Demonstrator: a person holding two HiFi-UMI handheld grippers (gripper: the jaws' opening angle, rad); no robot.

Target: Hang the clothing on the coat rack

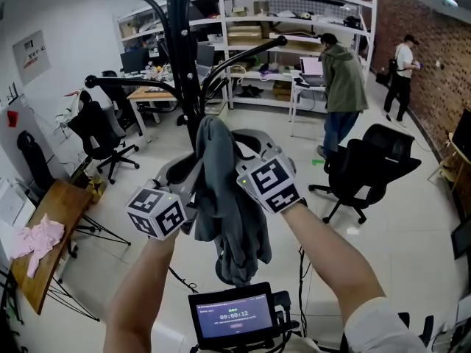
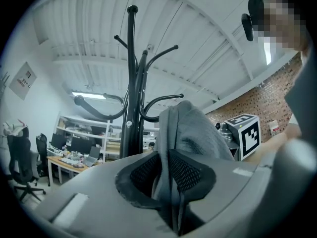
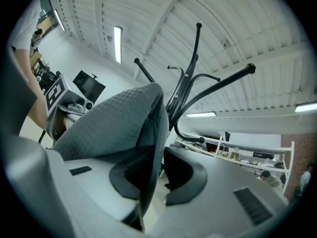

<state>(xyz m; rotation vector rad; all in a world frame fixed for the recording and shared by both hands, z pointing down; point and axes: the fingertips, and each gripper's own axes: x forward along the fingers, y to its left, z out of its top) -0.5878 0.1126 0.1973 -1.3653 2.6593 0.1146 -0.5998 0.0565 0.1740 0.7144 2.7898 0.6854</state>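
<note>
While both forearms reach up through the lower half of the head view, the grey garment hangs in the middle of the frame. Its top sits right against the black coat rack, though I cannot tell whether it rests on a hook. The left gripper is at its left edge and the right gripper at its right. A pink cloth lies on a wooden bench at lower left, and a black office chair stands at right.

Over in the left gripper view, the fingers pinch a fold of the grey garment, with cloth against both pads. The coat rack rises just behind, left of centre.

Next, the right gripper view shows the fingers spread a little. The grey garment lies on the left pad. The right pad stands clear of it, with floor showing in the gap.
</note>
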